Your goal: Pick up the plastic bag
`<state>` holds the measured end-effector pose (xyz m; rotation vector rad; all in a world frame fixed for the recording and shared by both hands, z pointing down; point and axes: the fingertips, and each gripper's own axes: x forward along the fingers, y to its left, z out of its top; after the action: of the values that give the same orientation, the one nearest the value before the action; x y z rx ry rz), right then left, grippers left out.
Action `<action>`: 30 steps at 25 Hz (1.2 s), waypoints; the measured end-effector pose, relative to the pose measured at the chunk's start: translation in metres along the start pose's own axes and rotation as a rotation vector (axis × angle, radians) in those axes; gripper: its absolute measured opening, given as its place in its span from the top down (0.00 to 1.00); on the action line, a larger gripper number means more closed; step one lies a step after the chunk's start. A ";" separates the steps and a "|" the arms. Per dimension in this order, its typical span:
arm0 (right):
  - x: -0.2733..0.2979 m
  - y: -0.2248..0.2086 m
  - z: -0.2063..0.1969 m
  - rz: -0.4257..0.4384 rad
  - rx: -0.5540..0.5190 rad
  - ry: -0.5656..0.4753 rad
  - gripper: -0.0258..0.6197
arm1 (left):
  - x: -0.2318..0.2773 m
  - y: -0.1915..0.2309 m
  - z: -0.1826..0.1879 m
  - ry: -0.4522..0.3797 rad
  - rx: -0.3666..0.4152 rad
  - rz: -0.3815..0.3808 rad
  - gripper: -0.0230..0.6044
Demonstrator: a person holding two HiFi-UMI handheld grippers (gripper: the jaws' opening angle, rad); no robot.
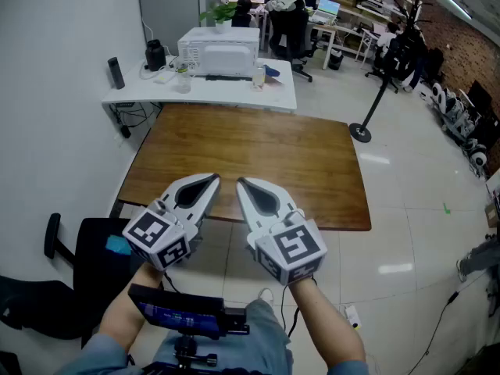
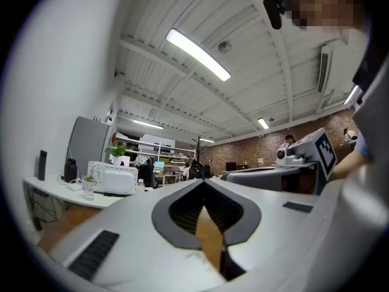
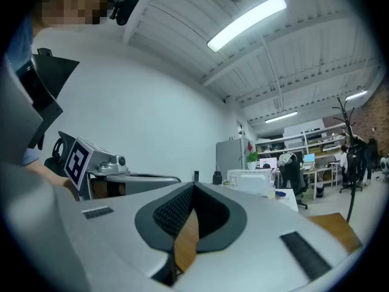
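Plastic bag shows in none of the views, so I cannot tell where it lies. Nothing bag-like sits on the wooden table (image 1: 312, 162) or on the floor beside it.

At the far left a black chair (image 1: 90, 248) stands off the table's near left corner, out of the person's way. Next comes the left gripper (image 1: 209, 183), held level above the table's near edge. Its jaws are pressed together at the tips and grip nothing. In the left gripper view (image 2: 203, 182) only brown wood shows through the hollow behind the closed tips.

Just beside it, the right gripper (image 1: 242, 184) mirrors that pose, level, with its jaws likewise closed on nothing. Its own view (image 3: 193, 187) shows the same strip of wood. The two tips sit near each other without touching and angle slightly inward. This looks like a ready stance at the table's edge, not a reach toward anything.

Beyond the table a white desk (image 1: 277, 92) carries a white appliance (image 1: 219, 53). Off to the right a black stand (image 1: 360, 133) rests on the floor.

As I judge it, the pickup has not begun. The bag must first come into sight, and at least one pair of jaws must spread before it can pinch thin, slippery film.
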<state>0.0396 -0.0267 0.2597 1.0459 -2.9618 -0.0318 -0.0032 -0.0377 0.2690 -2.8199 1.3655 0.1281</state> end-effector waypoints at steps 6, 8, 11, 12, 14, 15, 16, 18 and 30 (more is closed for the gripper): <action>0.008 0.002 0.001 -0.002 0.001 -0.034 0.96 | -0.007 0.006 -0.001 0.004 -0.001 0.012 0.95; 0.010 0.008 0.000 0.018 0.007 -0.022 0.96 | -0.010 0.010 -0.001 0.002 -0.004 0.026 0.95; 0.015 0.020 -0.006 0.054 0.010 0.004 0.96 | -0.020 0.015 -0.004 0.001 -0.006 0.048 0.95; 0.018 0.023 -0.009 0.065 0.011 0.007 0.96 | -0.024 0.017 -0.006 0.001 -0.006 0.056 0.95; 0.025 0.031 -0.014 0.092 0.019 0.011 0.96 | -0.032 0.022 -0.010 0.008 -0.004 0.079 0.95; 0.030 0.036 -0.016 0.108 0.020 0.012 0.96 | -0.037 0.026 -0.011 0.012 -0.003 0.095 0.95; 0.035 0.040 -0.019 0.125 0.017 0.010 0.96 | -0.042 0.031 -0.013 0.015 -0.004 0.114 0.95; 0.046 0.052 -0.025 0.164 0.007 0.006 0.96 | -0.058 0.042 -0.016 0.021 -0.005 0.162 0.95; 0.113 0.159 -0.053 0.488 0.058 0.062 0.96 | -0.177 0.102 -0.031 0.042 -0.004 0.512 0.95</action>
<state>-0.1472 0.0250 0.3152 0.2962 -3.0820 0.0855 -0.1899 0.0366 0.3167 -2.4168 2.0630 0.0712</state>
